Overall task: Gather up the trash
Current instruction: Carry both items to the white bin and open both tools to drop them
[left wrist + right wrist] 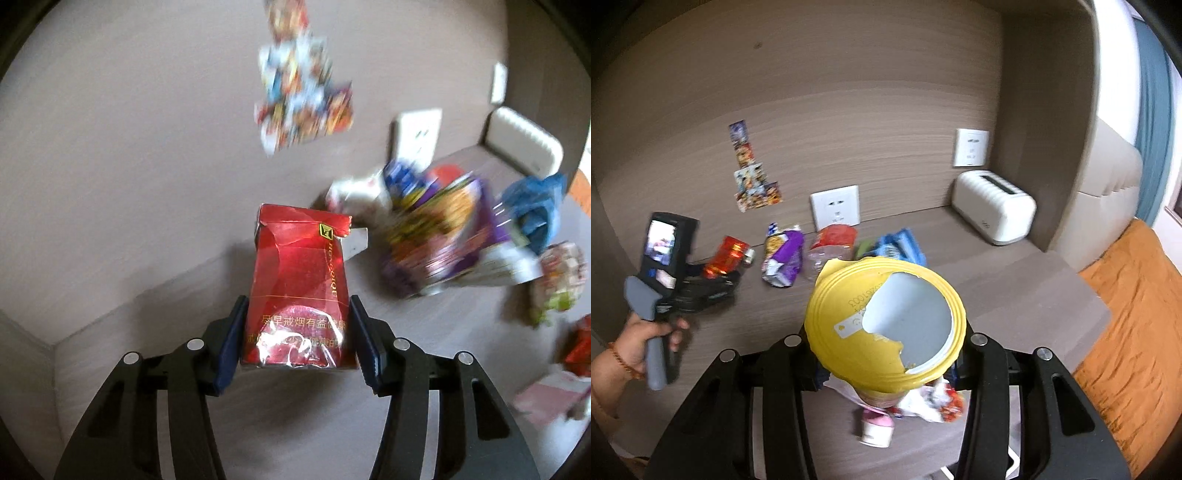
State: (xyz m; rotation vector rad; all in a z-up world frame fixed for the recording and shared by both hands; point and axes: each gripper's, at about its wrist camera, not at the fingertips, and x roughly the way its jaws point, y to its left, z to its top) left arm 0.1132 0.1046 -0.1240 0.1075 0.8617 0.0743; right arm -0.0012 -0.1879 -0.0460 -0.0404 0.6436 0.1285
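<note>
Left gripper (297, 345) clamps the red cigarette pack (299, 284) low, so its crushed, foil-slick base may slip free before reaching the yellow cup (886, 321) pinched in the right gripper (886, 369).

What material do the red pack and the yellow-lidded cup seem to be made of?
Red pack: probably thin cardboard under glossy film; its torn top has creased edges and the wrap crinkles with glare. Yellow-lidded cup: the lid looks like foil-backed paper, torn open with ragged edges.

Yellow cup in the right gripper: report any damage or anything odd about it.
The yellow cup has its foil lid torn open, a jagged hole baring the pale inside. The right gripper holds it tilted toward the camera, above the wrappers on the desk.
</note>
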